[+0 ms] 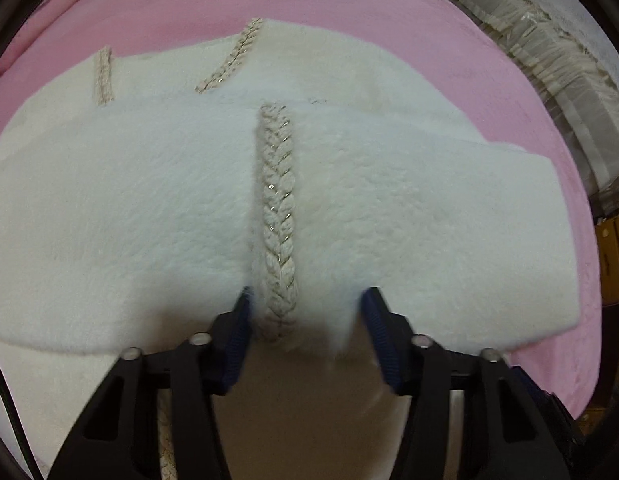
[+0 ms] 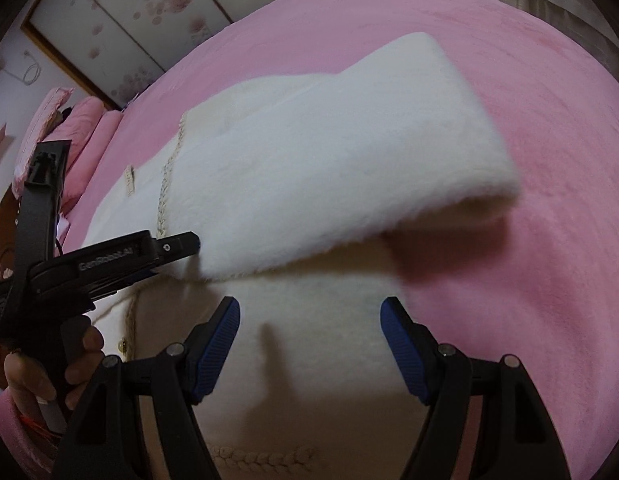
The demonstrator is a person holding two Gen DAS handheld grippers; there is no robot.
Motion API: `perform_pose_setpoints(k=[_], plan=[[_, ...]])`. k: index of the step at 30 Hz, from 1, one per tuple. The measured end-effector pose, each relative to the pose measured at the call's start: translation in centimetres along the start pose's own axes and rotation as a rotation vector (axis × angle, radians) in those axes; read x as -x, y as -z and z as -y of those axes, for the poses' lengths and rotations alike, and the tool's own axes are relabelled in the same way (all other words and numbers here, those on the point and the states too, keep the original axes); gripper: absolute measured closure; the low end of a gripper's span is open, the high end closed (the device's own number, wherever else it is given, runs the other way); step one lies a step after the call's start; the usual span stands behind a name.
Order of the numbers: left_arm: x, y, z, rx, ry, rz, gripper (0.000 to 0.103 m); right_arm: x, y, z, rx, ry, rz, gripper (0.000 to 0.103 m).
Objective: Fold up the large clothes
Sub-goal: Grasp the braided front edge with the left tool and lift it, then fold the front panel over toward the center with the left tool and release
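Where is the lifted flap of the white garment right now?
In the right wrist view, the flap hangs mid-frame above the pink bedspread, its left edge at the left gripper.

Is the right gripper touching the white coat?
Apart. The right wrist view shows the right gripper open above the coat, its fingers clear of the fabric.

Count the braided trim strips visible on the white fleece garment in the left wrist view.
3. One long braid runs down the centre of the folded-over layer toward the left gripper. A second lies diagonally on the layer behind. A third sits far left. Others may be hidden under folds.
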State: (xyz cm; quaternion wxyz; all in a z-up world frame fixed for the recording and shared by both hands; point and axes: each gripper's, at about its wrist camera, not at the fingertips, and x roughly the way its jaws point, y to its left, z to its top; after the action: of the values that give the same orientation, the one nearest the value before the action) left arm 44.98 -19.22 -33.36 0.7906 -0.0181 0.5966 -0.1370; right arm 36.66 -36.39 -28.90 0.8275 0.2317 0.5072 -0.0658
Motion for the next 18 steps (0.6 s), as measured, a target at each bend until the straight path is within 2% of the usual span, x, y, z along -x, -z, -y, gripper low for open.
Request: perform_pose_setpoints(k=[2,3,4,6,8,16,18], plan=[[0.3,-0.3,0.9,-0.029,-0.031,0.012,0.073,0.1,-0.1,0.4,-0.018,0.048,0.019,0.030],[0.6,-0.4,1.1,-0.021,-0.039,0.028,0.084,0.0,-0.2,0.8,-0.033,0.055,0.022,0.030],[1.0,-0.5,1.1,0.010,-0.042,0.046,0.089,-0.4,-0.3,1.2,-0.054,0.065,0.012,0.030],[2.1,-1.1,0.4,0.108,0.003,0.063,0.089,-1.3,-0.5,2.0,-0.091,0.071,-0.030,0.030],[3.5,-2.3,-0.2,0.171,0.053,0.095,0.089,-1.8,-0.8,2.1,-0.100,0.063,-0.029,0.030],[11.5,-9.6,0.1,0.216,0.248,0.318,0.090,-3.5,-3.1,0.1,-0.003,0.070,0.000,0.030],[13.5,-11.1,-0.9,0.205,0.266,0.375,0.090,-3.9,-3.9,-0.6,0.022,0.085,0.000,0.030]])
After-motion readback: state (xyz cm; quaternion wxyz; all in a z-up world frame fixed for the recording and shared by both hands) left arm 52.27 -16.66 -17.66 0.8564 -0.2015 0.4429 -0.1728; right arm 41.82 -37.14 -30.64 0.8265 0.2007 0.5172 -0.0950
